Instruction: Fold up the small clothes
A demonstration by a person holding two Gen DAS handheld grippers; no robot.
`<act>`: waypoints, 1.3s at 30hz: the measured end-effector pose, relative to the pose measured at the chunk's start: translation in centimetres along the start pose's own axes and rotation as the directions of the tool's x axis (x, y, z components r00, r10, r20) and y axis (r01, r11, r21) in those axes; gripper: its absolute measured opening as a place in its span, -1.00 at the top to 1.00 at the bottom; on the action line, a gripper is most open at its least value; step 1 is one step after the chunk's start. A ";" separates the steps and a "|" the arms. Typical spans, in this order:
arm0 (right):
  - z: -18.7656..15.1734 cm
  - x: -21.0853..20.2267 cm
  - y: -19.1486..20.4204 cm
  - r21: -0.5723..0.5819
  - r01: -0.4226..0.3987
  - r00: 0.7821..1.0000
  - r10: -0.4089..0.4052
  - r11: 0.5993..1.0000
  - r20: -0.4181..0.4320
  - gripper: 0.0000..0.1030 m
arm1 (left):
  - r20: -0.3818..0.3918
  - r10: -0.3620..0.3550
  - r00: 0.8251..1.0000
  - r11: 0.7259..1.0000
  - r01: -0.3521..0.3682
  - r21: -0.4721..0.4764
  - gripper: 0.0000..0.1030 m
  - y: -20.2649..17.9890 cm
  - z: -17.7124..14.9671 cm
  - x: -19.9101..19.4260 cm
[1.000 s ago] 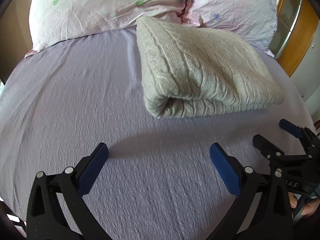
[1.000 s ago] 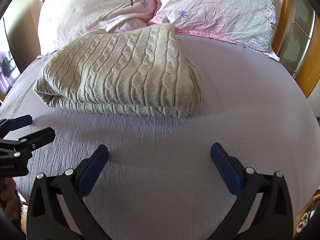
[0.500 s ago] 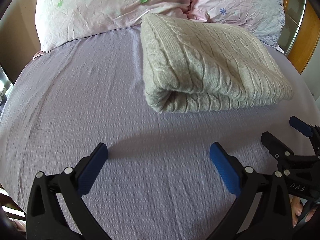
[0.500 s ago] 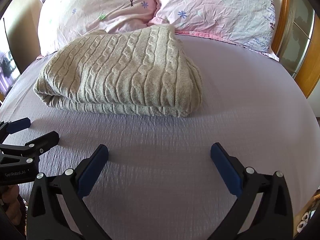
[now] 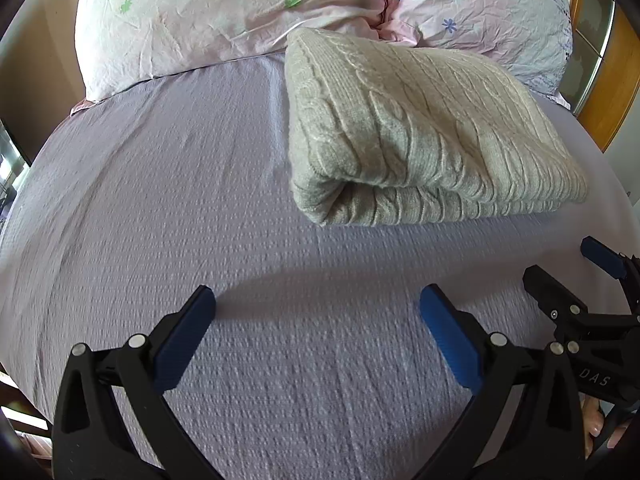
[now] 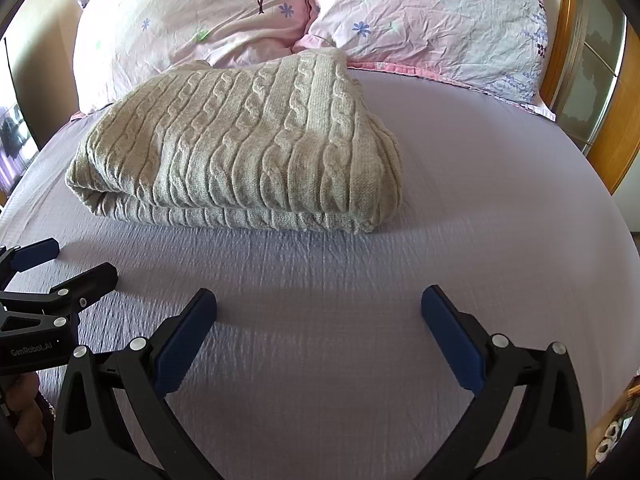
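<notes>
A beige cable-knit sweater (image 5: 420, 136) lies folded in a thick rectangle on the lilac bed sheet (image 5: 180, 200), its far edge against the pillows. It also shows in the right wrist view (image 6: 248, 148). My left gripper (image 5: 318, 312) is open and empty, above the sheet in front of the sweater's left corner. My right gripper (image 6: 319, 312) is open and empty, in front of the sweater's near edge. Each gripper shows in the other's view: the right one (image 5: 576, 272) at the right edge, the left one (image 6: 60, 264) at the left edge.
Two pink floral pillows (image 6: 200, 20) (image 6: 432, 20) lie at the head of the bed. A wooden frame with glass panels (image 6: 600, 80) stands to the right. The bed edge curves away at the left and right.
My left gripper has moved left and slightly back, so the sweater sits further right and lower in its view. The right gripper has barely moved.
</notes>
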State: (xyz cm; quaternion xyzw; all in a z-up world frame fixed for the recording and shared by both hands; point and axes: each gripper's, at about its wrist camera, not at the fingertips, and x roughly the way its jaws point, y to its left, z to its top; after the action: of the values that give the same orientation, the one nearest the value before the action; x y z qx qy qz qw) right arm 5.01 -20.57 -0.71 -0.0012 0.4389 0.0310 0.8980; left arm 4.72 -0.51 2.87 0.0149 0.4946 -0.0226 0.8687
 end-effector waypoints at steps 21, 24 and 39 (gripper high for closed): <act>0.0 0.0 0.0 -0.001 0.000 1.000 0.000 1.000 0.001 -0.97 | -0.011 -0.002 1.000 1.000 0.002 0.002 -0.97 0.1 0.1 0.2; 0.0 0.0 0.0 0.000 0.000 1.000 0.000 1.000 0.001 -0.97 | -0.008 -0.002 1.000 1.000 0.002 0.002 -0.97 0.1 0.2 0.1; 0.0 0.0 0.0 -0.001 0.000 1.000 0.000 1.000 0.001 -0.97 | -0.007 -0.002 1.000 1.000 0.002 0.002 -0.97 0.2 0.1 0.1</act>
State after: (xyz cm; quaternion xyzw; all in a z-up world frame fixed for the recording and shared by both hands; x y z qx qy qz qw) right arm 5.02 -20.57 -0.66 -0.0016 0.4384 0.0311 0.8982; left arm 4.89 -0.34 2.84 0.0153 0.4974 -0.0239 0.8670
